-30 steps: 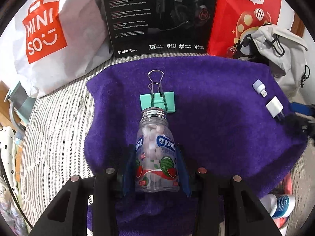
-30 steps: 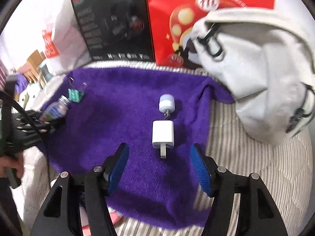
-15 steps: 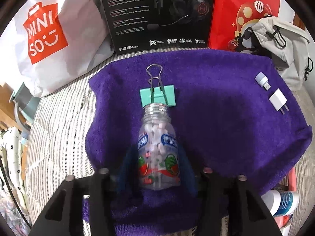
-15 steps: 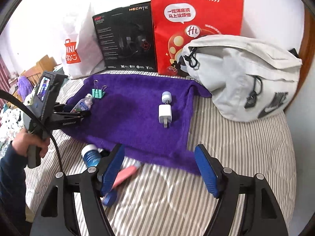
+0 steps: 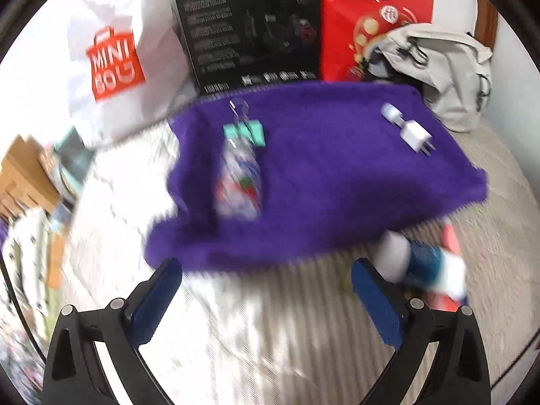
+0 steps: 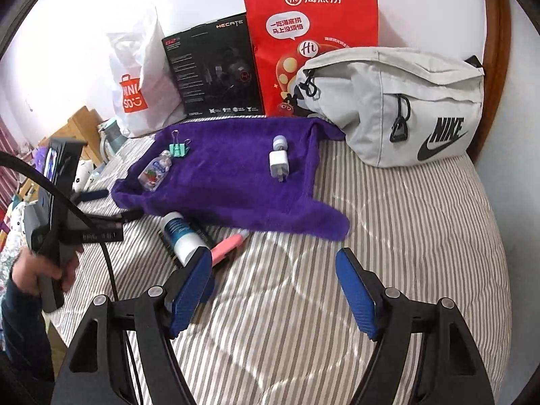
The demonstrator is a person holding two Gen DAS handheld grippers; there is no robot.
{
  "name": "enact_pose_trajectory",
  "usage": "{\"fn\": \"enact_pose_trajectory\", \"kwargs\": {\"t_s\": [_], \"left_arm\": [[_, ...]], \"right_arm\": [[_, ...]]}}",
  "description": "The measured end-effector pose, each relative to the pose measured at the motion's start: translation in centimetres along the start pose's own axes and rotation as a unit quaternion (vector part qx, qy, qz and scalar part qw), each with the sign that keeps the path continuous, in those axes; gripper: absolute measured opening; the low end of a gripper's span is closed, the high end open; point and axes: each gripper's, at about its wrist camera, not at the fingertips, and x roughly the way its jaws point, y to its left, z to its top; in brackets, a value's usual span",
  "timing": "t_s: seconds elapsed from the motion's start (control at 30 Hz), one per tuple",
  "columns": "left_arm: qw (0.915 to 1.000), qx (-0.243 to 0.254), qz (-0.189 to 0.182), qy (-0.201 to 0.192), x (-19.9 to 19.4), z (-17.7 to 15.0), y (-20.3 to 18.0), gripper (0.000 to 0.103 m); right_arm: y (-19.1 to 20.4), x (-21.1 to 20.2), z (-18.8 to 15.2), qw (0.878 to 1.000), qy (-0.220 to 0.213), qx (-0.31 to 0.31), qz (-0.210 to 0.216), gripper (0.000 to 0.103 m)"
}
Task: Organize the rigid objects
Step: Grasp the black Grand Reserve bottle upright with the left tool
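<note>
Blue bottle (image 6: 180, 236), which way does it lie from you?

"From my right gripper (image 6: 273, 270) it is at ten o'clock, lying on the striped bed cover (image 6: 388, 236). Its base is hidden behind my left-side finger (image 6: 192, 290). The white cap points away toward eleven o'clock, so the long axis runs nearly along my fingers."

And your other hand?

"My left gripper (image 5: 266, 270) has it at two o'clock, just past one finger. That view is blurred, but there the bottle seems to lie crosswise, nine to three. Both grippers are spread wide and hold nothing."

Which arm would you use?

"Both are near. I judge the right one better placed, since closing it would catch the bottle across its width."

What lies past it?

"A pink pen (image 6: 229, 244) is just beside the bottle at eleven o'clock, slanting toward one. Beyond that is the purple towel (image 6: 236, 195). A candy bottle (image 6: 156, 172) and a binder clip (image 6: 179, 148) sit at its ten o'clock end, and a charger plug (image 6: 278, 163) is at twelve. Bottle and pen are off the towel, so I take them as what remains."
</note>
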Motion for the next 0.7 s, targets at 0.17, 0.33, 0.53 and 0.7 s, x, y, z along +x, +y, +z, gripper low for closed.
{"fn": "enact_pose_trajectory", "kwargs": {"t_s": [0.17, 0.33, 0.53, 0.7], "left_arm": [[0.9986, -0.022, -0.037, 0.030, 1.2, -2.3, -1.8, 0.102], [0.9989, -0.015, -0.032, 0.031, 1.9, -2.6, -4.2, 0.102], [0.9956, -0.066, -0.054, 0.040, 2.8, -2.5, -4.2, 0.103], [0.9948, -0.082, -0.042, 0.042, 3.5, -1.9, -4.8, 0.103]], "right_arm": [[0.4, -0.6, -1.4, 1.000, 0.006, -0.008, 0.005, 0.075], [0.3, -1.4, -2.5, 1.000, 0.007, -0.011, 0.012, 0.076], [-0.2, -1.4, -3.5, 1.000, 0.019, -0.006, 0.015, 0.076], [-0.1, -0.7, -3.8, 0.999, 0.032, -0.009, 0.017, 0.076]]}}
